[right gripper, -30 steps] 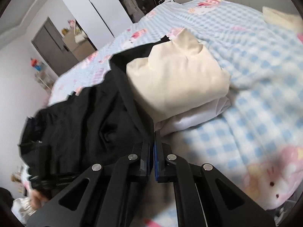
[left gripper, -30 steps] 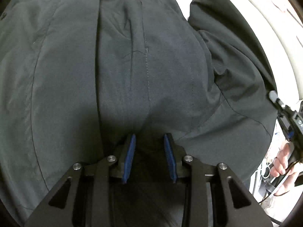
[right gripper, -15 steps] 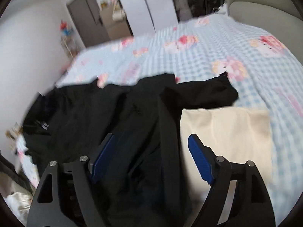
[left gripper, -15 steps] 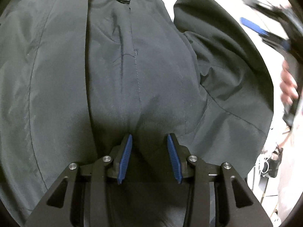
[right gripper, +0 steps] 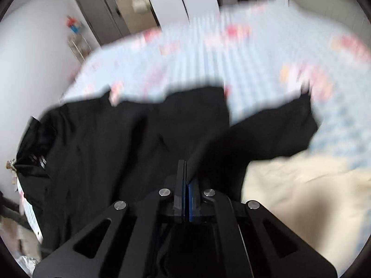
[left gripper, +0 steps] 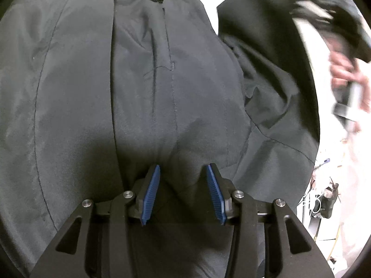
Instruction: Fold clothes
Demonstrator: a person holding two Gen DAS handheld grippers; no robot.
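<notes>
The left hand-held gripper stands with its jaws apart, just opening wider, a ridge of the black jacket between the pads. The right hand-held gripper is clamped on a black fold. At 4 o'clock lies a cream garment; the jacket spreads toward 12 o'clock over the checked bed.

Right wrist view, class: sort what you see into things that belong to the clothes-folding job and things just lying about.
Belongs to the job:
- black garment, spread on the bed
- its sleeve, pinched in the shut right gripper

Just lying about:
- cream folded garment
- checked bedspread
- grey door
</notes>
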